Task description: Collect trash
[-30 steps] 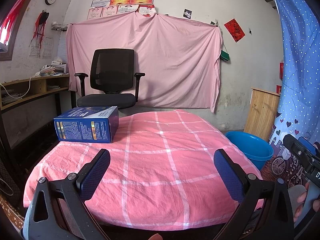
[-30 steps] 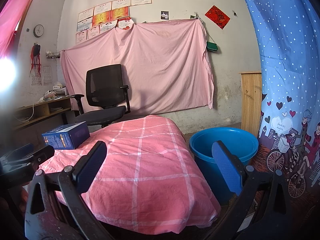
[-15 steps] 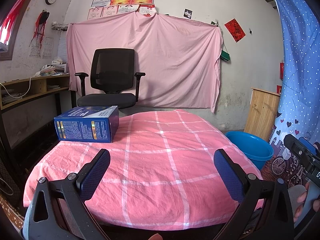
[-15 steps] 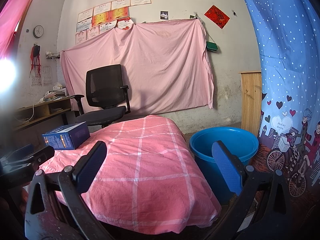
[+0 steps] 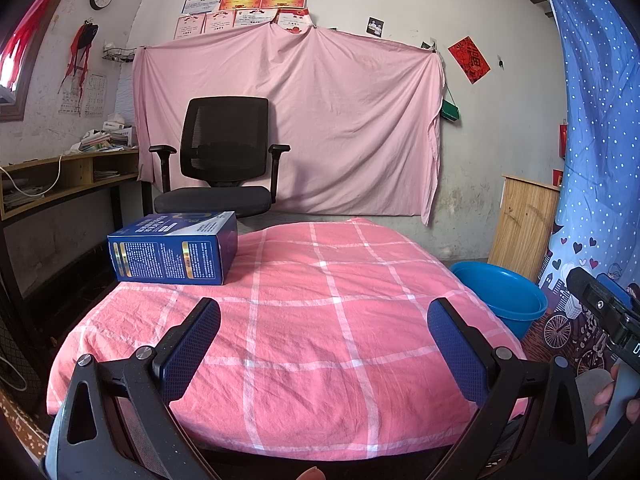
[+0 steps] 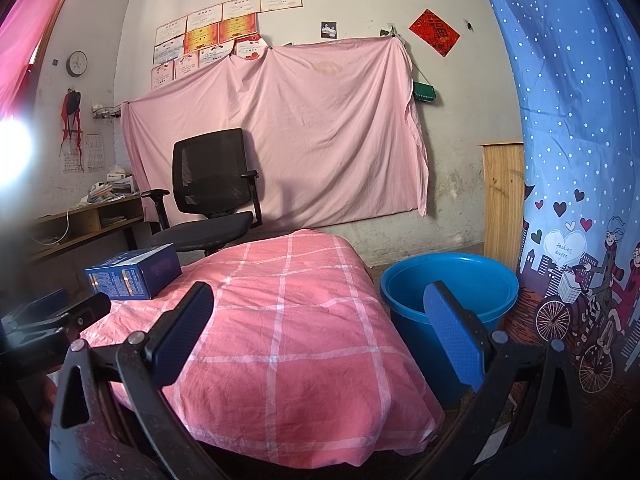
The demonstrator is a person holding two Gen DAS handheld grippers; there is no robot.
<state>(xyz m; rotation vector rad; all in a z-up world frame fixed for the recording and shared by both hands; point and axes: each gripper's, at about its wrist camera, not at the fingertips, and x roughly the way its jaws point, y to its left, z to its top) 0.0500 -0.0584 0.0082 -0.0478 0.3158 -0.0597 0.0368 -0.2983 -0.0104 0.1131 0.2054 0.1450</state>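
Note:
A dark blue cardboard box point(image 5: 174, 249) lies on its side at the far left of the table with the pink checked cloth point(image 5: 320, 312); it also shows in the right wrist view point(image 6: 134, 271). A blue plastic tub point(image 6: 448, 292) stands on the floor to the right of the table, also seen in the left wrist view point(image 5: 500, 294). My left gripper point(image 5: 323, 344) is open and empty, held near the table's front edge, well short of the box. My right gripper point(image 6: 318, 330) is open and empty, over the table's right front corner beside the tub.
A black office chair point(image 5: 224, 164) stands behind the table before a pink sheet point(image 5: 320, 128) hung on the wall. A wooden shelf desk point(image 5: 60, 176) runs along the left. A wooden panel point(image 5: 522, 224) and a blue dotted curtain point(image 6: 576, 160) are on the right.

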